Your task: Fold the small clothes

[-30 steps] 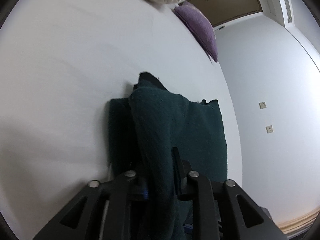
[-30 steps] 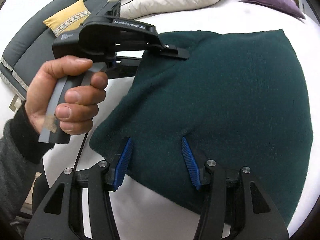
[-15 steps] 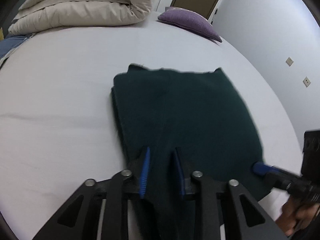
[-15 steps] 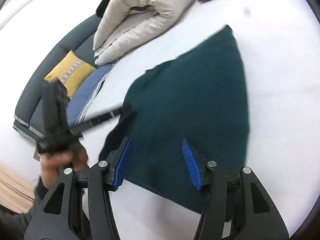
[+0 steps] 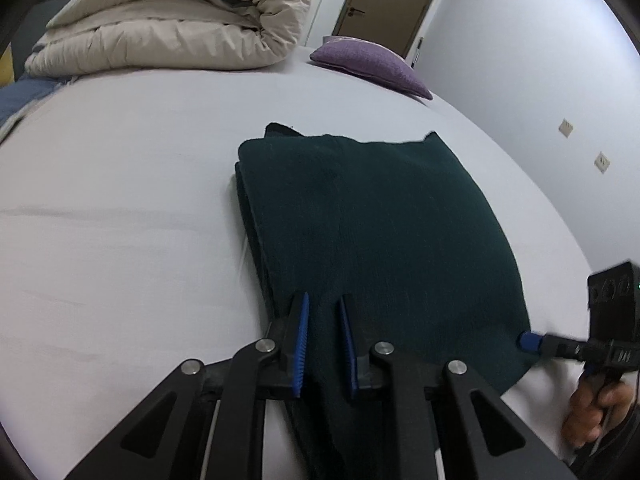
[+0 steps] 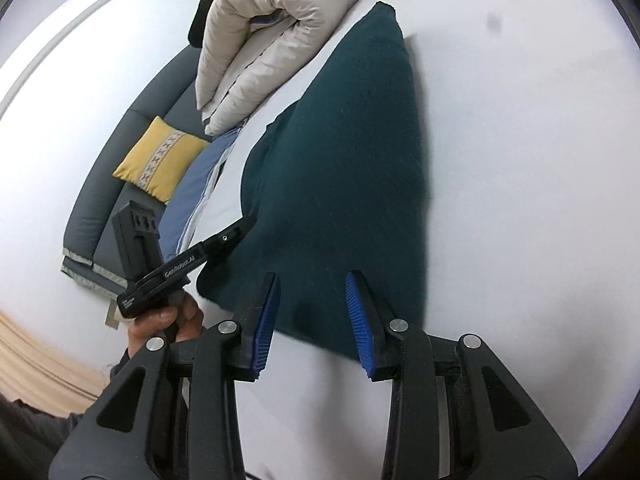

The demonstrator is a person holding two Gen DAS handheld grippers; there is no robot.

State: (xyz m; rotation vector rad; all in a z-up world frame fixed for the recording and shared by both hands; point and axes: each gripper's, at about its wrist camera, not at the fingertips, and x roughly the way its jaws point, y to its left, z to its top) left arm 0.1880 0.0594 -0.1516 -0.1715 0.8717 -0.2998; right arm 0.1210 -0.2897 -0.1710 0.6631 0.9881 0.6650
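While the green sweater lay folded on the bed, the left tongs stood a little open around its near edge, and the right tongs gaped wide, holding nothing. A snagged pad might have pulled the fold apart.

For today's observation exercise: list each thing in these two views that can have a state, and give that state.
dark green garment: folded, lying flat on the bed.
left gripper: jaws apart, open over the garment's near edge.
right gripper: open, jaws wide over the garment's corner.
beige duvet: rolled up.
door: closed.
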